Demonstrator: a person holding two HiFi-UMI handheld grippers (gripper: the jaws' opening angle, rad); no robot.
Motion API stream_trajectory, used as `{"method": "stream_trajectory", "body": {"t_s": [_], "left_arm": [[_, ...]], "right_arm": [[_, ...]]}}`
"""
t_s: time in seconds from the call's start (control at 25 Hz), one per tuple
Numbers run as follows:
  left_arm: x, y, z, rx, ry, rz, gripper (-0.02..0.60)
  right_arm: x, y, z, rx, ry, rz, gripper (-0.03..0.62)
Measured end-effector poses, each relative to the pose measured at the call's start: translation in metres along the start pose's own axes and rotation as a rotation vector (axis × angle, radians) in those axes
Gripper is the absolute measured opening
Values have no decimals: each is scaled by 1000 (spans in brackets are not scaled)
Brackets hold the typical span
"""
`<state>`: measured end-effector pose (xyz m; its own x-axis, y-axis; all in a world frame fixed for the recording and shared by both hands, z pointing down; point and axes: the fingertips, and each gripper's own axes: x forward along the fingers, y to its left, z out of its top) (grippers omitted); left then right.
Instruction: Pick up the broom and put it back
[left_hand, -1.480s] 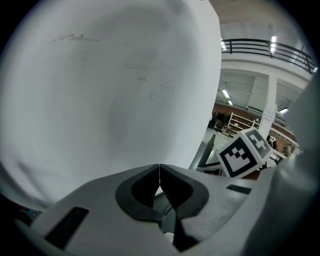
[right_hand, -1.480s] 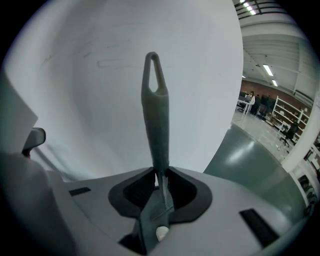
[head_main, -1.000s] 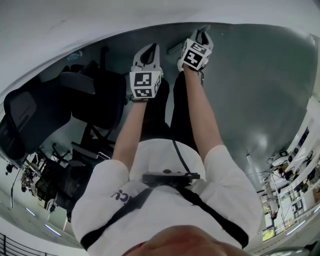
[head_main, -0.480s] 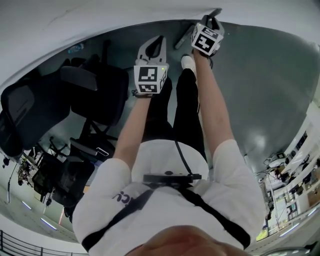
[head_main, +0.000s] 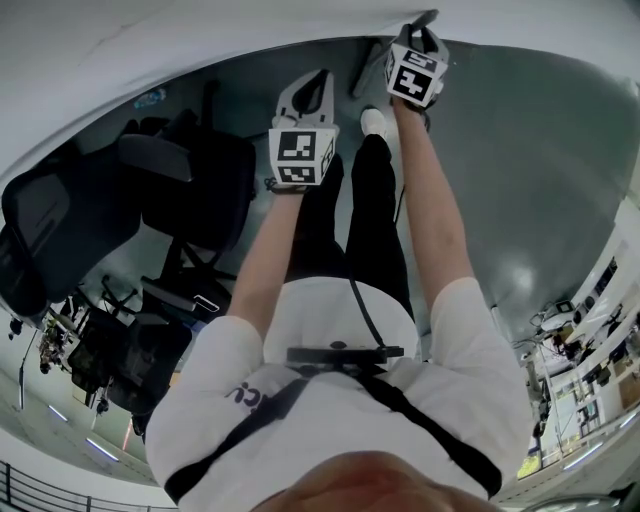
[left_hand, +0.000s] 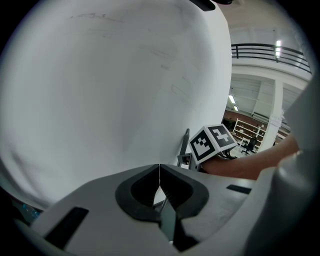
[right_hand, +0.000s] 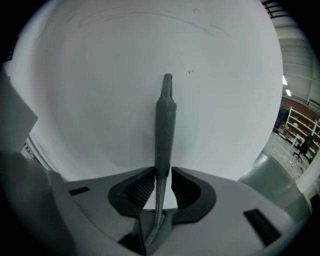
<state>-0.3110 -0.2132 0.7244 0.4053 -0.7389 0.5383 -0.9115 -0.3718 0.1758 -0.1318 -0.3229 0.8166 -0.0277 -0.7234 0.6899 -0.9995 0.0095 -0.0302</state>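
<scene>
The broom shows as a slim grey handle (right_hand: 165, 120) standing up against the white wall. My right gripper (right_hand: 161, 175) is shut on it, its ribbed pads pressing both sides of the shaft. In the head view the right gripper (head_main: 418, 35) is at the top by the wall, and the broom handle (head_main: 366, 72) slants down-left from it. My left gripper (head_main: 306, 88) hovers lower left of it, shut with nothing between its jaws. In the left gripper view the left gripper (left_hand: 159, 172) has its tips touching, and the broom handle (left_hand: 185, 144) rises beside the right gripper's marker cube (left_hand: 212, 142).
Black office chairs (head_main: 190, 190) stand on the left, close to the person's legs. A white shoe (head_main: 375, 122) rests on the grey floor (head_main: 520, 180) near the white wall (head_main: 200, 40). Shelves and desks lie far right.
My right gripper has carried the broom handle up and to the right, closer to the wall, and rolled a little. The left gripper has stayed roughly where it was, shut.
</scene>
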Motion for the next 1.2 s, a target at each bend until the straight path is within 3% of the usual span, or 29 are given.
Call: {"method": "stream_trajectory", "body": {"t_s": [0.12,0.32,0.56,0.76,1.0,1.2], "left_arm": [[2,3,-3,-6,1,-1,12],[4,-3,1,-15,-13,-10,12],[5,-14,4,-14,-10,-18,12],[6,-19,7,-10,-17,-22,12],[-1,-26,16,8,-21,-28,12],[-24,-43,45,29,-37,-54,12]], "right_arm": [[1,6,5,-15,-23,27,87],[4,10,-16,-68,38,96,89],[1,11,-15,-76,30,161,186],[-6,0,-15,-78,37,177,192],[-50,-8,-6,-60,2,211,192],[-114,-8,14,-81,-28,244,192]]}}
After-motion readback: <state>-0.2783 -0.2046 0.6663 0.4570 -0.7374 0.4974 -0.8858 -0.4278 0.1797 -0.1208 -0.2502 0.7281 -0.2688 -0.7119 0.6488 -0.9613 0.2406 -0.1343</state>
